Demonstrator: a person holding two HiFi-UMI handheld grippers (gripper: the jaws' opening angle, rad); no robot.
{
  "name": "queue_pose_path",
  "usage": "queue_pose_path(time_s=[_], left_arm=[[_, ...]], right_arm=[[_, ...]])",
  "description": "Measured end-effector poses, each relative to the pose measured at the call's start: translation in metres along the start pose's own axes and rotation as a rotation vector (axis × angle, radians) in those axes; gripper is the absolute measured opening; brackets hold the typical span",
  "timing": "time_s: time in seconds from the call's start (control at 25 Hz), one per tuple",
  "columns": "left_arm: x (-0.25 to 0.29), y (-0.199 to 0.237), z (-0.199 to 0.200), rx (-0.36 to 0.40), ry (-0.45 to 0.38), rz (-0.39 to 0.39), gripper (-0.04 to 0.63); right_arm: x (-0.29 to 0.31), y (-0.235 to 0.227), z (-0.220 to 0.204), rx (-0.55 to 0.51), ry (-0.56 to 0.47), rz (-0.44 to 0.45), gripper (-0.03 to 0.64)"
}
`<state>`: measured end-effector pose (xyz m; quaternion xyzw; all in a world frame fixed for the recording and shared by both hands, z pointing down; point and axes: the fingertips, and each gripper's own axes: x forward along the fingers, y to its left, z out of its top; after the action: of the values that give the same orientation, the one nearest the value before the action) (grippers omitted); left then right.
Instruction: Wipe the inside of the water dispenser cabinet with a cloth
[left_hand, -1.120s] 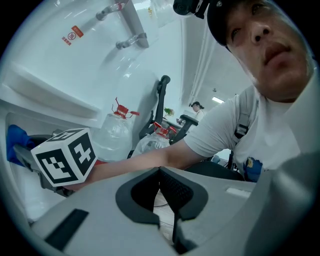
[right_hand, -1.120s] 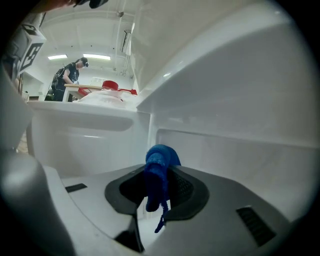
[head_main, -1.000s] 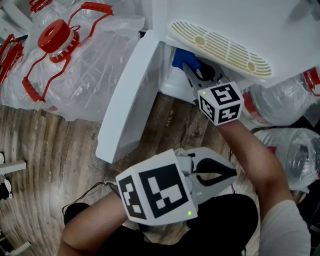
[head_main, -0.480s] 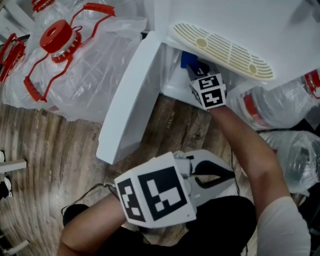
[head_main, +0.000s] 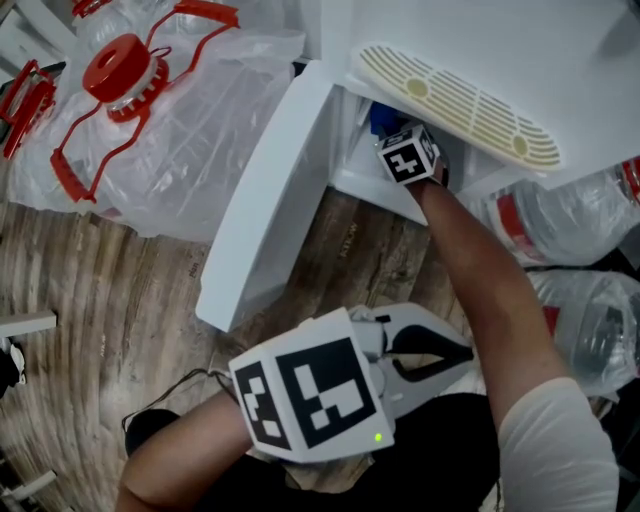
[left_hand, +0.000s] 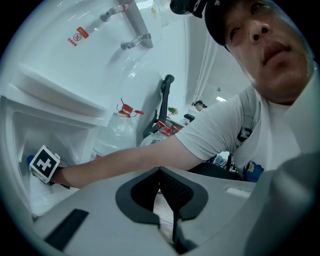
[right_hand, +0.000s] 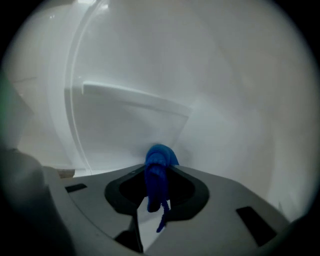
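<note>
The white water dispenser cabinet stands with its door swung open to the left. My right gripper is shut on a blue cloth and reaches inside against the white inner wall. From the head view only its marker cube and a bit of the cloth show at the opening. My left gripper hangs low over my lap, jaws together with nothing between them. Its own view shows the right arm stretching into the cabinet.
A ribbed cream drip tray juts out above the opening. Large water bottles in plastic bags lie at the left and at the right on the wooden floor. A cable runs by my knee.
My right gripper has pushed deeper into the cabinet with the cloth, so its jaws are now hidden from the head view. The left gripper has stayed where it was.
</note>
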<state>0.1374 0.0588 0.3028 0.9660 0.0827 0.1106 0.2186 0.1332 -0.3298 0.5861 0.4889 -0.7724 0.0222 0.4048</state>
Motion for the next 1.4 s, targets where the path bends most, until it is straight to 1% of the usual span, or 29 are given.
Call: queue_pose_path(time_s=[0.12, 0.32, 0.6, 0.76, 0.84, 0.92, 1.0, 1.2, 1.4], left_arm=[[0.001, 0.0, -0.003, -0.002, 0.008, -0.003, 0.003], [0.001, 0.0, -0.003, 0.001, 0.005, -0.009, 0.003], [0.006, -0.003, -0.001, 0.011, 0.005, -0.027, 0.003], [0.007, -0.005, 0.0, 0.014, 0.001, -0.037, 0.003], [0.007, -0.006, 0.002, 0.015, -0.002, -0.04, 0.003], [0.006, -0.006, 0.003, 0.018, -0.003, -0.044, 0.003], [0.006, -0.007, 0.003, 0.018, -0.003, -0.044, 0.003], [0.006, -0.008, 0.0, 0.01, 0.004, -0.052, 0.003], [0.005, -0.009, -0.006, 0.003, 0.015, -0.056, 0.003]], right_arm=[[0.009, 0.008, -0.011, -0.017, 0.041, 0.035, 0.084], [0.007, 0.019, -0.013, -0.017, 0.032, 0.088, 0.084], [-0.009, 0.045, -0.025, -0.048, 0.054, 0.174, 0.084], [-0.028, 0.069, -0.027, -0.066, 0.051, 0.254, 0.084], [-0.035, 0.076, -0.028, -0.076, 0.045, 0.278, 0.084], [-0.04, 0.073, -0.024, -0.071, 0.029, 0.272, 0.084], [-0.04, 0.063, -0.018, -0.06, 0.016, 0.24, 0.083], [-0.026, 0.016, -0.003, -0.028, 0.007, 0.093, 0.084], [-0.007, 0.001, -0.036, 0.011, 0.149, 0.043, 0.084]])
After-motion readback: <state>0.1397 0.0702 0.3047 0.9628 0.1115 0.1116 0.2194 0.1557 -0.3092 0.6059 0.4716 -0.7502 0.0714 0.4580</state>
